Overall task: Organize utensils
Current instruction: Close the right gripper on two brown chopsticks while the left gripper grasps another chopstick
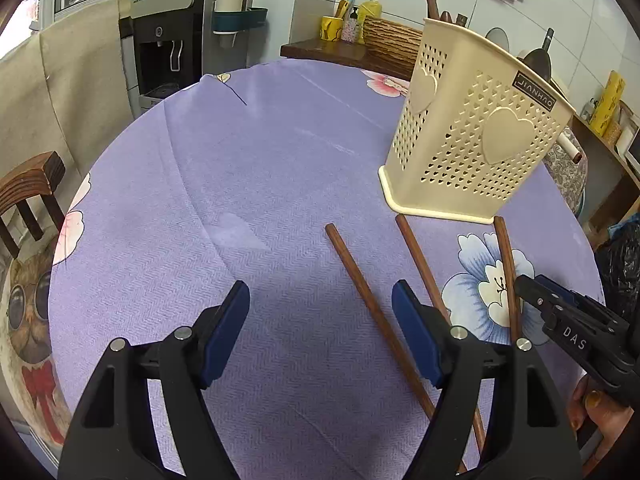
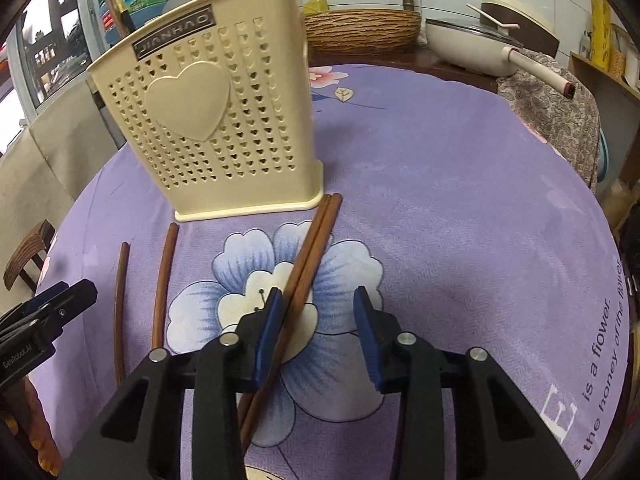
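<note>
Black plastic arms with blue pads fill the near edge of both views. On the left gripper (image 1: 320, 312) the fingers stand wide apart, holding nothing, with one chopstick (image 1: 376, 312) lying on the cloth between them. On the right gripper (image 2: 320, 320) the fingers are also apart, and a pair of chopsticks (image 2: 308, 268) lies side by side just inside the left pad; whether the pad touches them cannot be told.

A round worktop (image 1: 260, 160) carries everything, covered in a lilac woven cloth printed with large blue-and-white flowers and some printed lettering at the right edge. Around it the room shows pale wall tiles, a water dispenser (image 1: 168, 52) at the far left, a wooden chair (image 1: 28, 196) at the left and a cream pan (image 2: 488, 40) on a patterned cloth at the far right.

Upright on the cloth stands the utensil holder (image 2: 208, 120), cream plastic, its walls pierced with small heart-shaped holes and bearing raised hearts and a dark label. Dark handles rise from its top, though its inside is out of sight. All the chopsticks are slim, round, reddish-brown wood; two more chopsticks (image 2: 160, 280) lie apart to the left, near the holder's base. Their near ends are hidden behind the gripper bodies.
</note>
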